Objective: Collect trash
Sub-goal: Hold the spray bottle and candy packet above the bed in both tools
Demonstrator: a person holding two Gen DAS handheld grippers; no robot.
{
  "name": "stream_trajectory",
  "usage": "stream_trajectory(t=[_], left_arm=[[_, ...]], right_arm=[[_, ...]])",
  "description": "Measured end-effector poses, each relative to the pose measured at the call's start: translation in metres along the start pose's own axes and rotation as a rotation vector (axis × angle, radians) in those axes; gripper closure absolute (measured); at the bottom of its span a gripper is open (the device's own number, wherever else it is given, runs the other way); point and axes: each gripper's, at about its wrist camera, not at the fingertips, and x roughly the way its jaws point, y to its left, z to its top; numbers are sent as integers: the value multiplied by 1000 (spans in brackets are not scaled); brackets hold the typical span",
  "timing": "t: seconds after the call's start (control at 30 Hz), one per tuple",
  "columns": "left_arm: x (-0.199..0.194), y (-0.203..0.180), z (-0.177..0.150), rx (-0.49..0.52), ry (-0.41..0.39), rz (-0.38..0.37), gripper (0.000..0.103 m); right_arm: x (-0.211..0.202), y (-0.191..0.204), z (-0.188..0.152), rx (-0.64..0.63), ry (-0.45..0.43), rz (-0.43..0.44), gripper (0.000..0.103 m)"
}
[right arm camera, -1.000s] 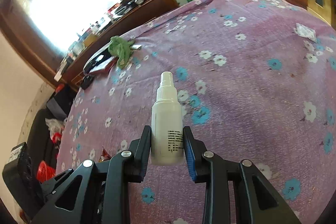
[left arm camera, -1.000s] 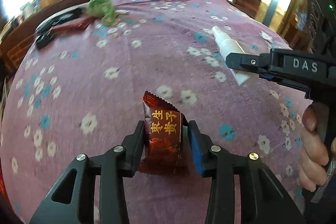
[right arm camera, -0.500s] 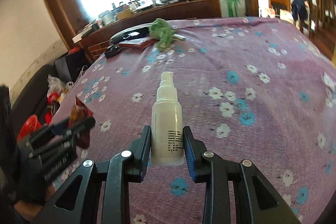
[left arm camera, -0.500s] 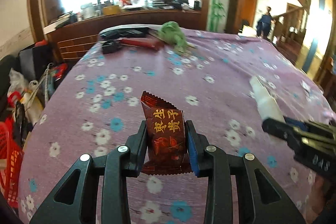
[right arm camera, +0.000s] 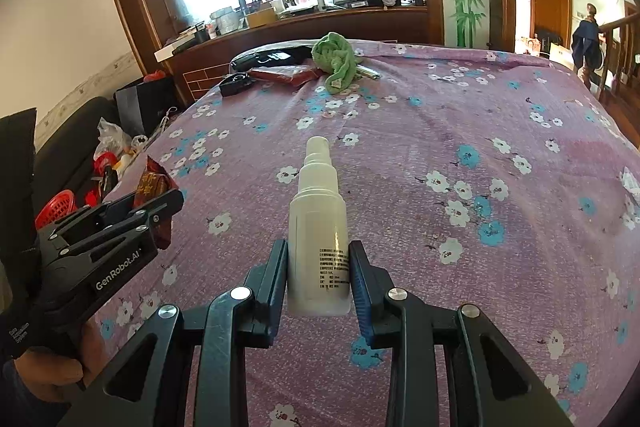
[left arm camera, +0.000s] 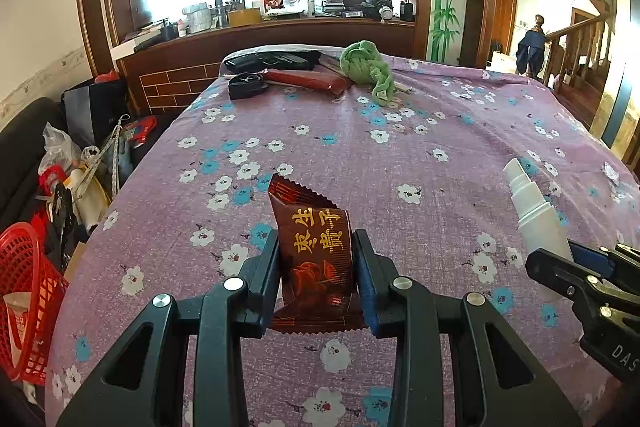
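Snack packet point(left arm camera: 316, 251) left of spray bottle point(left arm camera: 534, 211); cloth point(left arm camera: 366, 69) behind, on table point(left arm camera: 460, 131); basket point(left arm camera: 24, 299) left.

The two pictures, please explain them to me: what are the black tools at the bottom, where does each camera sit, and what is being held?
No robot here: a person holds a hand tool with two jaws in each hand, and a wide-angle camera on each tool looks forward along them. One picture comes from the left gripper, shut on a brown snack wrapper. The other comes from the right gripper, shut on a white spray bottle. Each tool shows at the edge of the other's picture. Below lies a purple flowered cloth; at its far end are a green rag and some dark items. A red basket stands beside it, left.
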Motion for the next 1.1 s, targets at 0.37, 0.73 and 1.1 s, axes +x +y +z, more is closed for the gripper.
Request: stream_trajectory(t=[0.37,0.73,1.1], left_arm=[[-2,-3,-1,16,-12,21,70],[-2,-3,-2,22,-11,31,70],[-4,-2,-4,23,-10,58,70]], right_arm=[[1,5,-1,-19,0,8,70],[0,7,-2,-25,-5,13,70],[-4,6,0,-24,-31,6,70]])
